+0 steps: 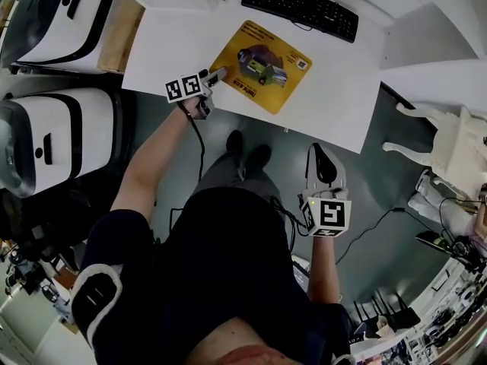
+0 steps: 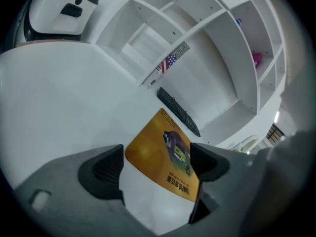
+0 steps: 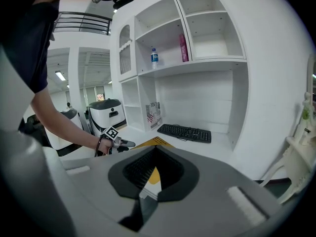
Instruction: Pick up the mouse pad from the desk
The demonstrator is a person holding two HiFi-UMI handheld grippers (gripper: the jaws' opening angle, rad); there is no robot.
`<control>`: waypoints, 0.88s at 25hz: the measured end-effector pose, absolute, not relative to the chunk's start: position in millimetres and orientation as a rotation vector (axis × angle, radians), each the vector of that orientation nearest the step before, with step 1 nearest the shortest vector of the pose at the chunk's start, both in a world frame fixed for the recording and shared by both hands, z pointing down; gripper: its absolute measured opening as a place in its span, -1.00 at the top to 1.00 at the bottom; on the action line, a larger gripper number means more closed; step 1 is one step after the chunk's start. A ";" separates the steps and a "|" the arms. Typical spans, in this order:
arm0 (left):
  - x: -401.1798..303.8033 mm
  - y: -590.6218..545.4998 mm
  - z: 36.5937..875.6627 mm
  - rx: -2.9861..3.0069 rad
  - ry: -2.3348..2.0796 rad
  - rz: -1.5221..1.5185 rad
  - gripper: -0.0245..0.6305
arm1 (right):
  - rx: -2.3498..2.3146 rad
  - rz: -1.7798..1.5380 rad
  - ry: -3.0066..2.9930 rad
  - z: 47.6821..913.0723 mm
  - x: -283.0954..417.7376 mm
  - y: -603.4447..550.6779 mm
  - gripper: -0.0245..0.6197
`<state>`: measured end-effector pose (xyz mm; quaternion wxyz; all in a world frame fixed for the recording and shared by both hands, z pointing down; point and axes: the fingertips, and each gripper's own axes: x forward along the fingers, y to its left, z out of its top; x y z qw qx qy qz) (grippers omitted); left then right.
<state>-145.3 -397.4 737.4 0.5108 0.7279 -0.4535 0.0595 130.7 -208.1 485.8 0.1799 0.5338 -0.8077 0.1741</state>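
The yellow mouse pad (image 1: 262,65) with a printed picture lies flat on the white desk (image 1: 335,90), in front of the black keyboard (image 1: 299,7). My left gripper (image 1: 214,75) is at the pad's near left corner, just above the desk. In the left gripper view it (image 2: 155,167) is open, and the pad (image 2: 165,152) lies ahead between the jaws, untouched. My right gripper (image 1: 323,166) hangs back over the floor, away from the desk, and is shut with nothing in it. Its own view shows the pad's edge (image 3: 152,142) far ahead, beside the left gripper (image 3: 121,143).
Two white machines (image 1: 53,14) (image 1: 46,139) stand left of the desk. A white chair (image 1: 449,139) is at the right. Shelves rise behind the desk, with a flag card (image 2: 170,63) and a bottle (image 3: 154,57).
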 end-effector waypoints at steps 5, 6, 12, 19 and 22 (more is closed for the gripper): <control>-145.9 -404.8 736.7 1.707 -1.070 0.103 -0.38 | 1.510 0.530 -2.285 489.6 130.0 -210.8 0.93; -145.7 -405.2 737.1 1.700 -1.064 0.099 -0.36 | 1.509 0.537 -2.287 490.2 129.3 -211.0 0.93; -126.2 -412.8 739.8 1.701 -1.010 0.090 -0.17 | 1.491 0.561 -2.288 495.2 124.2 -214.0 0.93; -134.3 -424.6 754.6 1.631 -1.040 0.128 0.52 | 1.494 0.594 -2.279 500.5 128.4 -214.9 0.93; -131.5 -424.9 758.6 1.630 -1.023 0.175 0.63 | 1.492 0.608 -2.277 503.3 128.7 -215.7 0.93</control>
